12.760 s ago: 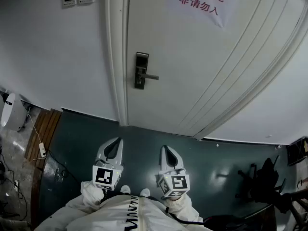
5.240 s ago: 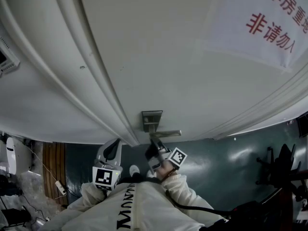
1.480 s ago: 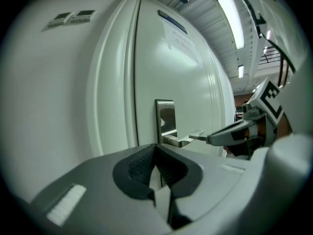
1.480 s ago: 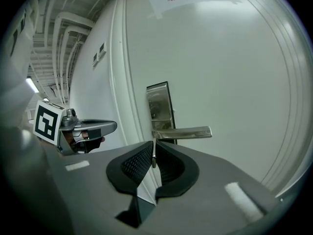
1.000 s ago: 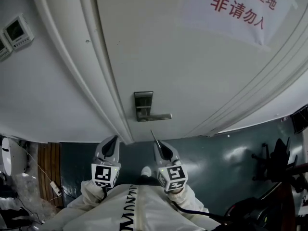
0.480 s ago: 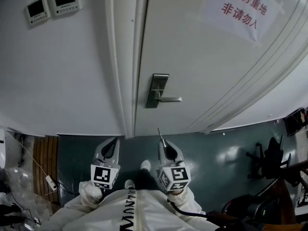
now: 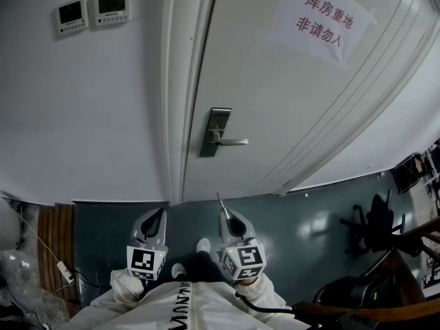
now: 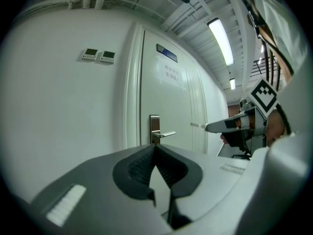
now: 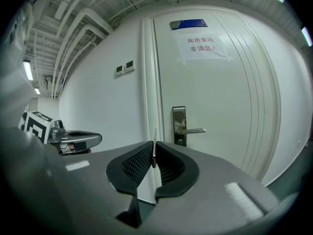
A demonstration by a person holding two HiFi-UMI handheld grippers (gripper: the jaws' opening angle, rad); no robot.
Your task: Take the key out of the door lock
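— What colours show?
— White door [image 7: 275, 115], silver lock plate [image 7: 213, 126], red characters on a white sign [image 7: 320, 20], dark teal floor [image 7: 289, 225].
— Any patterns?
— Black-and-white squares on the left cube [image 7: 142, 262] and right cube [image 7: 242, 261].

Glossy dark green floor [image 7: 302, 218]. On it: a black chair [image 7: 375, 229] at four o'clock, wooden boards [image 7: 55, 232] and a white power strip [image 7: 63, 272] at eight, white shoes [image 7: 203, 245] at six.

A workplace corridor: white door [image 7: 275, 108] with paper notice [image 7: 322, 20], wall control panels [image 7: 93, 9], exposed ceiling pipes [image 9: 80, 31].
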